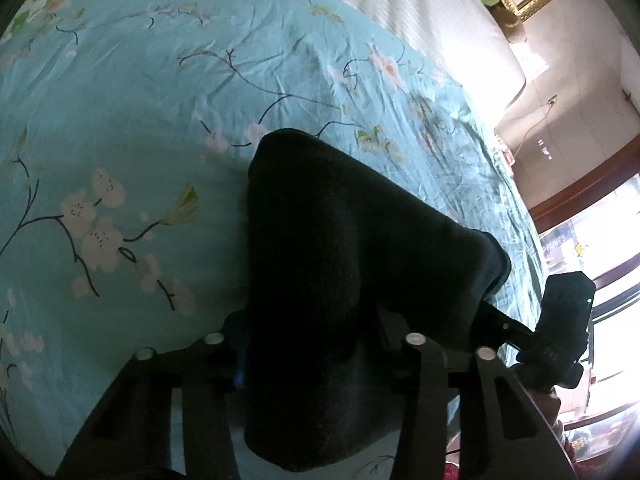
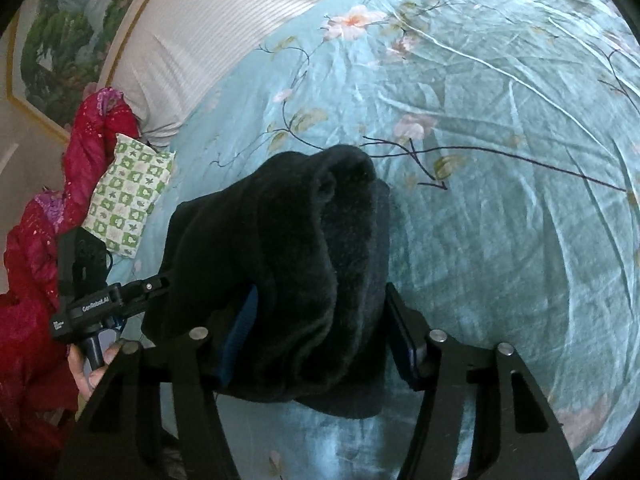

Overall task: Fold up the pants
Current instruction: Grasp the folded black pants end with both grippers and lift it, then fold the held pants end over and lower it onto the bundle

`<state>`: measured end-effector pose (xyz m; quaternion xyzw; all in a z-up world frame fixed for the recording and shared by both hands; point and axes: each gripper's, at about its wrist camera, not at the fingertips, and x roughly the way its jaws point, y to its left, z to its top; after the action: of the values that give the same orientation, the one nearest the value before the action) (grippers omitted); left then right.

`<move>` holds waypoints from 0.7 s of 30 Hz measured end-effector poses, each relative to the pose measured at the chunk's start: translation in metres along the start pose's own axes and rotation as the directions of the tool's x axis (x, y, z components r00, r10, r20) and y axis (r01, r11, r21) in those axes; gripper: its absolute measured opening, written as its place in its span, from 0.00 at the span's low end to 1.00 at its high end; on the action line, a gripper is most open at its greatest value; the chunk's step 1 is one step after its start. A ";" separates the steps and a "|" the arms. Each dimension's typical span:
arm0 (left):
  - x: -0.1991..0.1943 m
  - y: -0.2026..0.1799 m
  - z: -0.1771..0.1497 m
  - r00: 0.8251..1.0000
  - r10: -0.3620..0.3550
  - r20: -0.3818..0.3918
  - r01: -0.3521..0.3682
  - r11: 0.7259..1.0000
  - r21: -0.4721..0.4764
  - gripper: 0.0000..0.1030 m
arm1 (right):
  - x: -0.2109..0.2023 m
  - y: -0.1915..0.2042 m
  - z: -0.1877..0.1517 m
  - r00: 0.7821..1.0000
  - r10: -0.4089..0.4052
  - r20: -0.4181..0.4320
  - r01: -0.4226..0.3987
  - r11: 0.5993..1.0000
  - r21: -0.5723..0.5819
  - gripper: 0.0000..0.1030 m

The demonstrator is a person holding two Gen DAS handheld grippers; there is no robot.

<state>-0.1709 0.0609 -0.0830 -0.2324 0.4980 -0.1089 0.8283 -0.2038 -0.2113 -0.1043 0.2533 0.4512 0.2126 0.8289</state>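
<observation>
The pants [image 1: 332, 264] are dark, thick and fleecy, bunched up and held above a teal flowered bed sheet [image 1: 140, 120]. My left gripper [image 1: 316, 352] is shut on one part of them; the cloth hides its fingertips. In the right wrist view the pants [image 2: 304, 260] hang in folds between my right gripper's [image 2: 320, 340] fingers [image 2: 404, 332], which clamp the cloth. The left gripper's body [image 2: 96, 304] shows at the left of that view, and the right gripper's body [image 1: 560, 340] shows at the right of the left wrist view.
A white ribbed pillow [image 2: 224, 28] lies at the bed's head. A green checked small pillow [image 2: 128, 196] and red clothing [image 2: 44, 240] lie at the bed's edge. A framed painting [image 2: 60, 40] hangs on the wall. A window [image 1: 592, 260] is beside the bed.
</observation>
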 end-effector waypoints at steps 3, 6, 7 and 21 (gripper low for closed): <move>-0.005 -0.009 -0.004 0.999 0.026 0.021 -0.026 0.999 0.023 0.34 | -0.004 0.003 0.001 1.000 0.015 0.004 -0.015 1.000 -0.012 0.52; -0.011 -0.017 -0.004 0.998 0.047 0.042 -0.048 0.998 0.039 0.30 | -0.009 0.009 0.001 1.000 0.028 0.013 -0.027 0.999 -0.025 0.47; -0.014 -0.018 -0.004 0.998 0.049 0.048 -0.051 0.998 0.042 0.29 | -0.011 0.011 0.001 0.999 0.028 0.017 -0.028 0.999 -0.033 0.47; -0.069 -0.006 0.022 0.972 0.139 0.189 -0.144 0.989 0.016 0.28 | 0.008 0.073 0.052 0.997 0.067 0.022 -0.062 0.977 -0.202 0.45</move>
<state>-0.1844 0.0902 -0.0182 -0.1934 0.4316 -0.0346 0.8804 -0.1646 -0.1619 -0.0406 0.1858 0.4071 0.2803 0.8493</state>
